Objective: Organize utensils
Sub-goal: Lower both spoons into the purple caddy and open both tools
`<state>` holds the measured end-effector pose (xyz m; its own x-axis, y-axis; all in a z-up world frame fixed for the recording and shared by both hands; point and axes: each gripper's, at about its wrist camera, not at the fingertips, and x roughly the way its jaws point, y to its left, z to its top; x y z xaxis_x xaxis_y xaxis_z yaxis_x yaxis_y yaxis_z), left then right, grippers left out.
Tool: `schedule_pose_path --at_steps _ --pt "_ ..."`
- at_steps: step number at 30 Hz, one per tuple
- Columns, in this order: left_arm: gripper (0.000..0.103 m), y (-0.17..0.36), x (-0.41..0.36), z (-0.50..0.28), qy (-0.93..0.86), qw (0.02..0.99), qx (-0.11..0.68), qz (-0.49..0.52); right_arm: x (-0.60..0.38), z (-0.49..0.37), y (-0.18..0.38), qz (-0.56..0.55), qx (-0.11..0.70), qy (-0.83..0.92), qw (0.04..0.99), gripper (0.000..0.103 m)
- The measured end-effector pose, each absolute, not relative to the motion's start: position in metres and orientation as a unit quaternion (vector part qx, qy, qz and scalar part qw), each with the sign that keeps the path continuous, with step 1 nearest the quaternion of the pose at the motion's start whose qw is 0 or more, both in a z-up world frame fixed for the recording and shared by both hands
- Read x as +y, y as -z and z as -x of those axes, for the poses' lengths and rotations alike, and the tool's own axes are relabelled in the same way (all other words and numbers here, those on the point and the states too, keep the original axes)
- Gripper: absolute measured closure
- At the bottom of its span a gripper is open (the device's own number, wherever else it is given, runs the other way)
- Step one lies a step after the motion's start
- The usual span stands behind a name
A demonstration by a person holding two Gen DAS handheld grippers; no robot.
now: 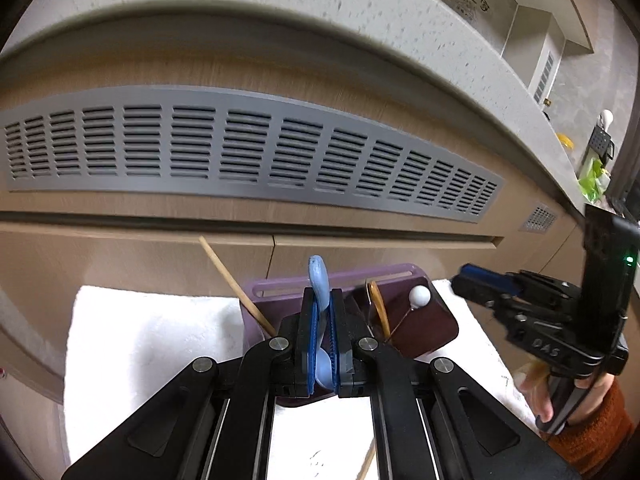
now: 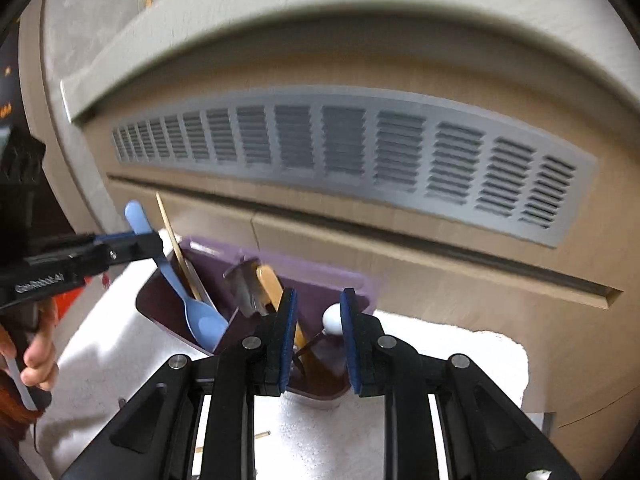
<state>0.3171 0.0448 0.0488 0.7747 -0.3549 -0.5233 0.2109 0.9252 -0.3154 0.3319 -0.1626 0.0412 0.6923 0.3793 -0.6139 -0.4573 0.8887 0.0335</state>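
Note:
A purple utensil holder [image 1: 432, 328] [image 2: 320, 272] stands on a white towel [image 1: 152, 332] [image 2: 440, 336]. My left gripper [image 1: 323, 304] [image 2: 150, 246] is shut on a light blue spoon [image 1: 319, 280] [image 2: 192, 300], bowl down in the holder's left compartment. A wooden chopstick [image 1: 236, 284] [image 2: 176, 248] leans there too. An amber utensil [image 1: 380, 308] [image 2: 272, 280] and a white ball-topped utensil [image 1: 420, 295] [image 2: 333, 318] stand in the other compartments. My right gripper [image 2: 318, 332] [image 1: 476, 276] is open and empty, just in front of the holder's right end.
A wooden cabinet front with a grey vent grille [image 1: 256, 148] [image 2: 360, 152] rises right behind the holder, under a pale countertop edge [image 1: 360, 40]. Another wooden stick [image 1: 366, 462] [image 2: 260, 436] lies on the towel near me.

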Motion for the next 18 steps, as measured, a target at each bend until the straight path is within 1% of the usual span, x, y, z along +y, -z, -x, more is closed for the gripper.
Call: schedule_pose_path --at_steps 4,9,13,15,18 --pt "0.097 -0.062 0.041 -0.305 0.161 0.94 0.281 0.106 -0.172 -0.312 -0.055 0.075 0.284 -0.205 0.934 0.081" --pt "0.095 -0.059 0.023 -0.306 0.139 0.942 0.298 0.061 -0.172 -0.275 -0.057 0.106 0.26 -0.175 0.944 0.081" --pt "0.095 -0.051 0.028 -0.303 0.141 0.94 0.298 0.084 -0.174 -0.257 -0.049 0.111 0.263 -0.183 0.941 0.081" --pt "0.095 -0.052 0.032 -0.296 0.135 0.944 0.285 0.094 -0.174 -0.25 -0.043 0.109 0.262 -0.183 0.941 0.081" --pt "0.095 -0.066 0.038 -0.282 0.115 0.959 0.242 0.094 -0.176 -0.244 -0.032 0.109 0.263 -0.174 0.943 0.081"
